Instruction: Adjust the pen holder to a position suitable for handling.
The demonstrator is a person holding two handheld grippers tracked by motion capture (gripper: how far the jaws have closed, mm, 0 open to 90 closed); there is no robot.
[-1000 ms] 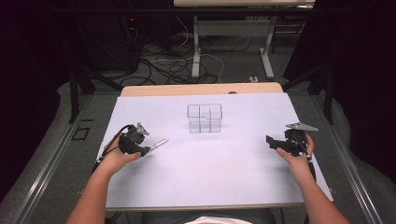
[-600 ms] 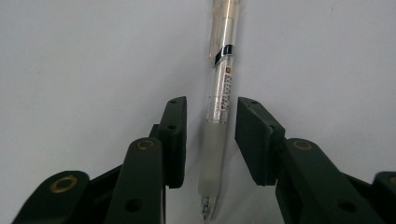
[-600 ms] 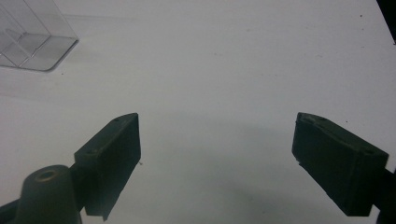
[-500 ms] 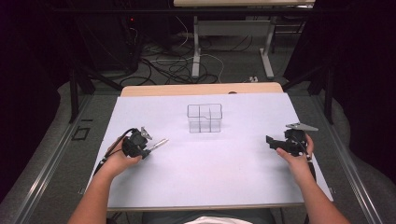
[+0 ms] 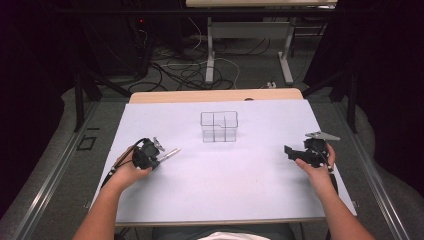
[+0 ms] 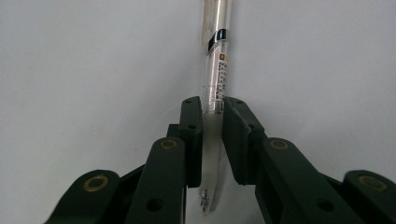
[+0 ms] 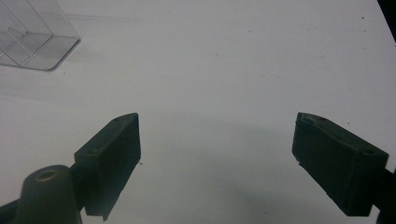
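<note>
A clear plastic pen with a printed label runs between the jaws of my left gripper, which is shut on it. From above, the left gripper sits at the table's left, the pen sticking out toward the middle. A clear divided box stands at the centre back of the white tabletop. My right gripper rests at the right side, jaws wide open with nothing between them. The box's corner appears top left in the right gripper view, well beyond the right gripper.
The white tabletop ends in a wooden strip at the far edge. Beyond it lie floor cables and table legs. Dark frame rails run along both sides of the table.
My left gripper with the pen has shifted slightly toward the near side of the table. The right gripper has stayed still.
</note>
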